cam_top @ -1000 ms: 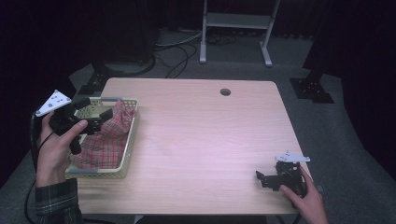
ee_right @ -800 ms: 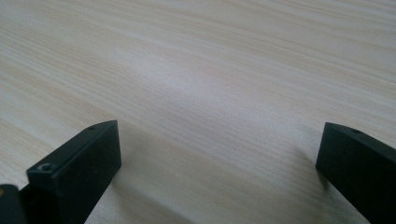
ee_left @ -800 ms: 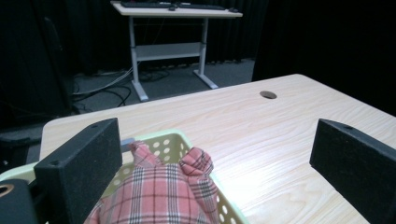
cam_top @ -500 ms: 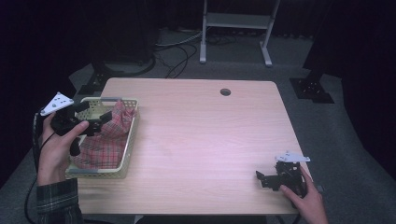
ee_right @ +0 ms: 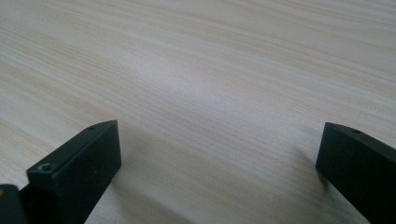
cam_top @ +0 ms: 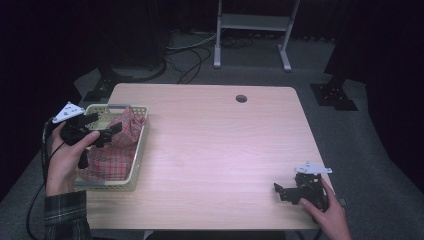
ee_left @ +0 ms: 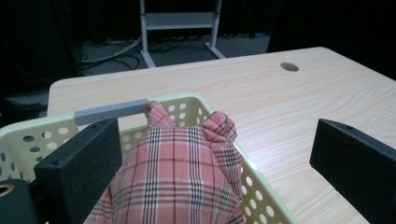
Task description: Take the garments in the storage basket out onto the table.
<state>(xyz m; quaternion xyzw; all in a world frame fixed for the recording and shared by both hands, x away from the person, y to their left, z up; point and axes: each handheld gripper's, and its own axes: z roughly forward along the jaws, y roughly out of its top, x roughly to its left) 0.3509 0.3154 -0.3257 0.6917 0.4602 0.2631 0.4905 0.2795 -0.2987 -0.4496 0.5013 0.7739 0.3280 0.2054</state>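
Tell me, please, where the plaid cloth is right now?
In the high view the plaid cloth lies in the basket at the table's left edge, under the open left gripper.

Light falls from above onto the table [cam_top: 215, 145], pooling pale and slightly glary near its middle, while the room beyond sinks into near black. The high view is soft and a little grainy. In the right gripper view a washed-out sheen sits on the wood, soft shadows trail beneath both jaws, and the near jaws blur. The plaid cloth [ee_left: 182, 177] looks sharp; its far corners perhaps less so.
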